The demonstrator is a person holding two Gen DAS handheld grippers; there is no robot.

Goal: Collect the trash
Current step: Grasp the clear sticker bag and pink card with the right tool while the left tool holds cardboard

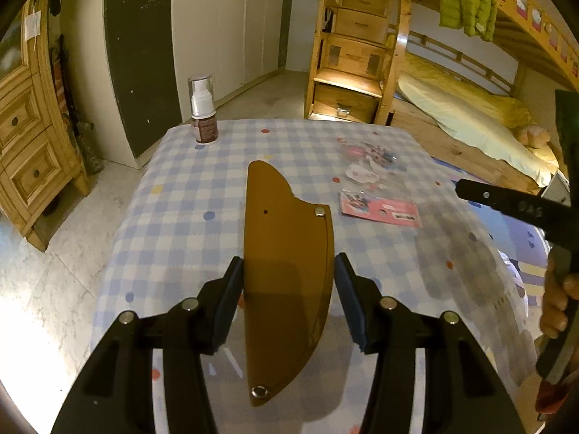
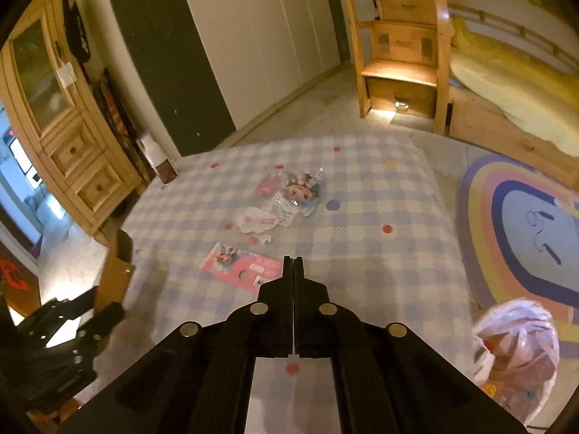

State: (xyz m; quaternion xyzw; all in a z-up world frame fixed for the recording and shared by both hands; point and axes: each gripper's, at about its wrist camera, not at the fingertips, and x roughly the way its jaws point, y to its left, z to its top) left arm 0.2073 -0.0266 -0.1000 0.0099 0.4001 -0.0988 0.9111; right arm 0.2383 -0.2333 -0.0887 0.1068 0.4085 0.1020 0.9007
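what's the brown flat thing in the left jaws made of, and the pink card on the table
Brown piece: looks like stiff smooth leather or plastic sheet, going by its matte face, stitched edge and metal snaps. Pink card: seems to be glossy printed cardboard, lying flat with a punched hang hole.

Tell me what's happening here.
A person is collecting trash from the table with two hand-held grippers. The left hand-held gripper grips a brown sheet. The right hand-held gripper is shut and empty, just above the pink card. That card and the wrappers lie on the table, not yet collected. A plastic bag sits beside it.
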